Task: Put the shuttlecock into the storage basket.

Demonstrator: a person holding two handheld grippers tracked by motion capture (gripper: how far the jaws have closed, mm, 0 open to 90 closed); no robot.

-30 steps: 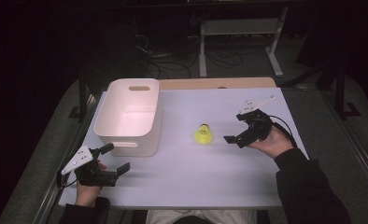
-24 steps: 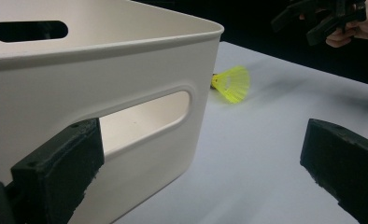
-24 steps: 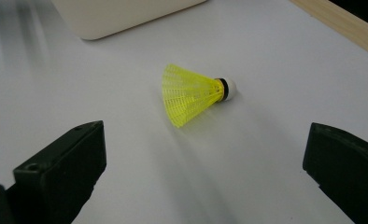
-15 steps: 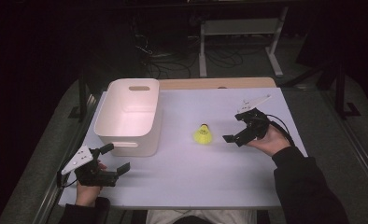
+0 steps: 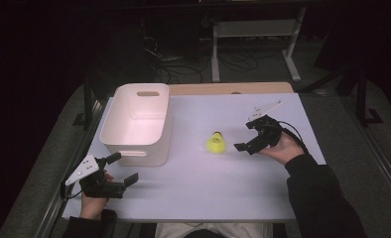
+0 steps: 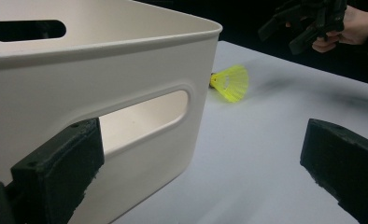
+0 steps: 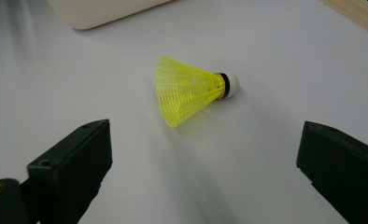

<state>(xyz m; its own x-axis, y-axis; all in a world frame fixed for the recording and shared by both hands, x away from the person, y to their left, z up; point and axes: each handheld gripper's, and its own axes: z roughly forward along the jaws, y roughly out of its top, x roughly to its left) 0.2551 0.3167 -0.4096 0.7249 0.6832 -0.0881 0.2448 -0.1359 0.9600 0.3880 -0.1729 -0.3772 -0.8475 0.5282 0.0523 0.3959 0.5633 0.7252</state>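
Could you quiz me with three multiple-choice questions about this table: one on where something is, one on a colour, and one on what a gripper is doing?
1. Where does the shuttlecock lie?
A. inside the bin
B. on the table between the bin and the right gripper
C. in the left gripper

2. What colour is its skirt?
A. yellow
B. red
C. blue

3. How does the right gripper stand?
A. shut on the shuttlecock
B. shut on nothing
C. open, jaws apart

Answers:
1 B: it rests on the table, beside the white bin.
2 A: bright yellow in the right gripper view.
3 C: both jaws stand wide of the shuttlecock, not touching it.
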